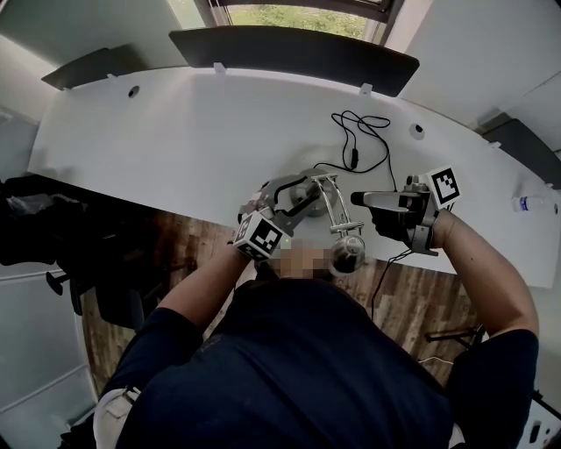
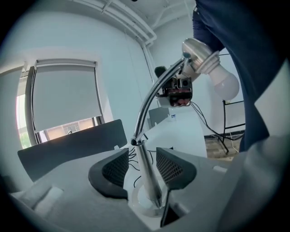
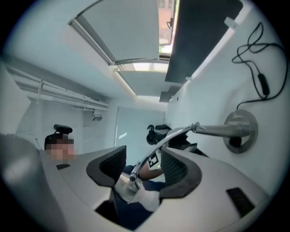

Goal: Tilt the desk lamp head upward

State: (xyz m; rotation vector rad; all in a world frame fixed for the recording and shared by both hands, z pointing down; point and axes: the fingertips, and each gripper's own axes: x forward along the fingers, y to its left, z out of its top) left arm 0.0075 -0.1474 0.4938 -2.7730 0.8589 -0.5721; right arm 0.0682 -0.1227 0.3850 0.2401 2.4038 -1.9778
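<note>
Lamp head (image 2: 198,53) — bulb (image 2: 225,84) pts down at person (image 1: 289,368); L gripper (image 2: 141,157), R gripper (image 3: 142,154) — jaws spread, L astride post (image 2: 147,175).

Desk lamp (image 1: 333,207) stands on desk (image 1: 175,131), near the front edge. Cable (image 1: 359,131) lies behind lamp. Left gripper (image 1: 298,195) sits left of lamp, right gripper (image 1: 358,199) right.

Cool, even daylight from the window (image 1: 298,17) ahead of the left gripper (image 2: 142,166), across the surface (image 1: 175,131). Shadows soft, faint. Head view sharp, lines bowed at the edges. Both gripper views: heavy fisheye, black vignette corners, housing nearest the lens soft. Lamp arm (image 2: 152,97) above the left gripper shows streaky glare. Room beyond the right gripper (image 3: 142,167) reads bluish and dimmer.
</note>
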